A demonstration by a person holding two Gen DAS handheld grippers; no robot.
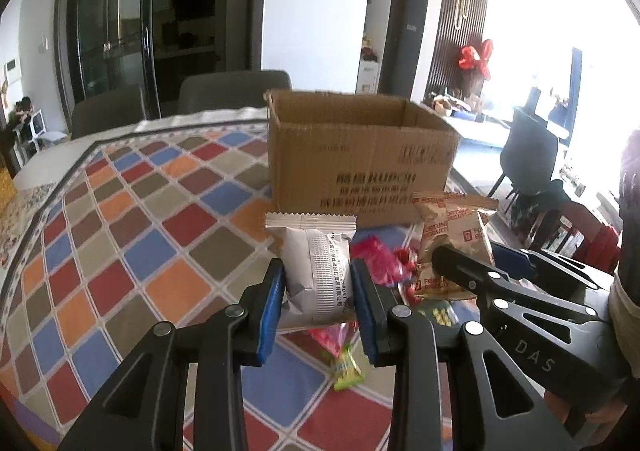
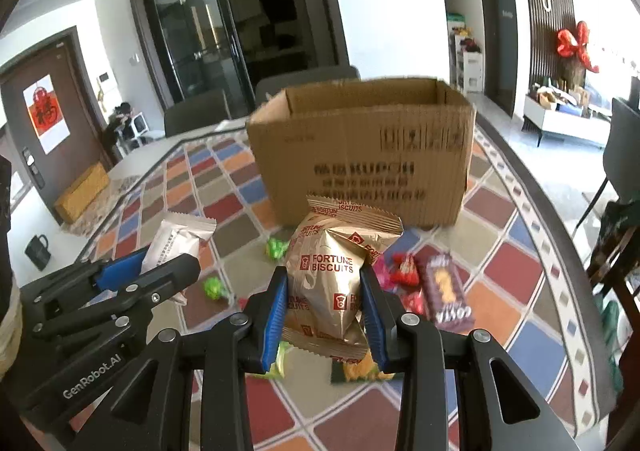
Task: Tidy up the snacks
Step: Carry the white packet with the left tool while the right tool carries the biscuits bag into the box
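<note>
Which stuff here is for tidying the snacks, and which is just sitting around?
For the job:
left gripper holding the silver packet
right gripper holding the Fortune Biscuits bag
cardboard box
purple biscuit packet
red candies
green candies

Just lying about:
black mug
grey chairs
red bow

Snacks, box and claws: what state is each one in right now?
Left claw: shut on the silver packet, held off the table.
Right claw: shut on the gold biscuit bag, lifted.
Cardboard box: open on top, upright.
Purple packet: lying flat on the tablecloth.
</note>
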